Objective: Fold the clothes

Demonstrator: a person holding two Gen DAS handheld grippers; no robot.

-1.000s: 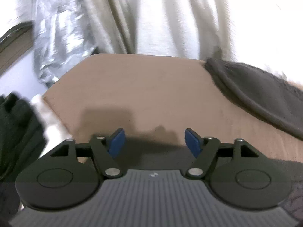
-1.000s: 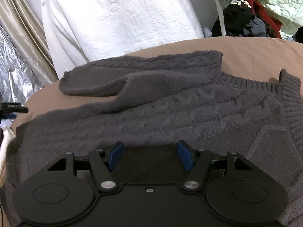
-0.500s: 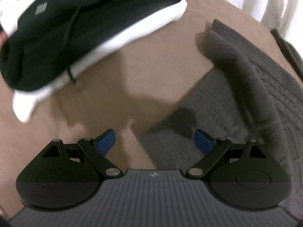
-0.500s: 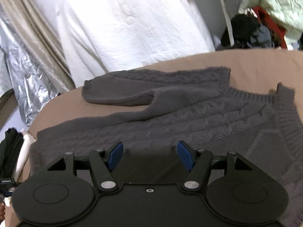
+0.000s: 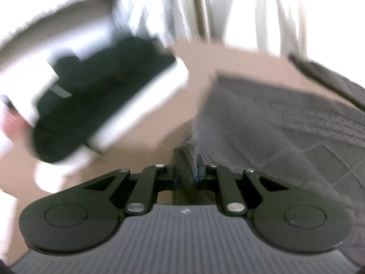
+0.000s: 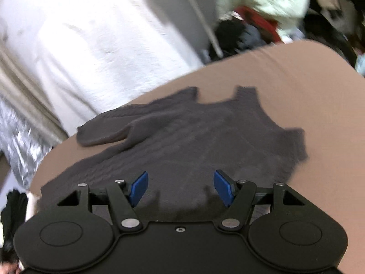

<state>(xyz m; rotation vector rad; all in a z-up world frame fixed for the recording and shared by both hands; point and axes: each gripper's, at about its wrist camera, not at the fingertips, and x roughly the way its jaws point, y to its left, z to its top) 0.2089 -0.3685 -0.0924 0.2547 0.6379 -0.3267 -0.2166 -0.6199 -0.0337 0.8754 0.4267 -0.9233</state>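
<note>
A dark grey cable-knit sweater (image 6: 200,137) lies spread on a tan surface (image 6: 319,86), one sleeve folded across its far left side. In the left wrist view my left gripper (image 5: 186,175) is shut on the ribbed hem edge of the sweater (image 5: 273,118), and the knit bunches up between the fingers. My right gripper (image 6: 181,187) hovers open over the near part of the sweater, its blue pads (image 6: 139,188) apart with nothing between them. Both views are blurred by motion.
A folded stack of black and white clothes (image 5: 95,100) sits on the tan surface to the left of the sweater. White cloth (image 6: 95,45) and silver foil (image 6: 18,141) hang behind. A heap of mixed clothes (image 6: 262,22) lies at the far right.
My left gripper swung onto the sweater's hem and went from open to shut on it. The right gripper drew back and rose, so more of the sweater shows; it stays open.
</note>
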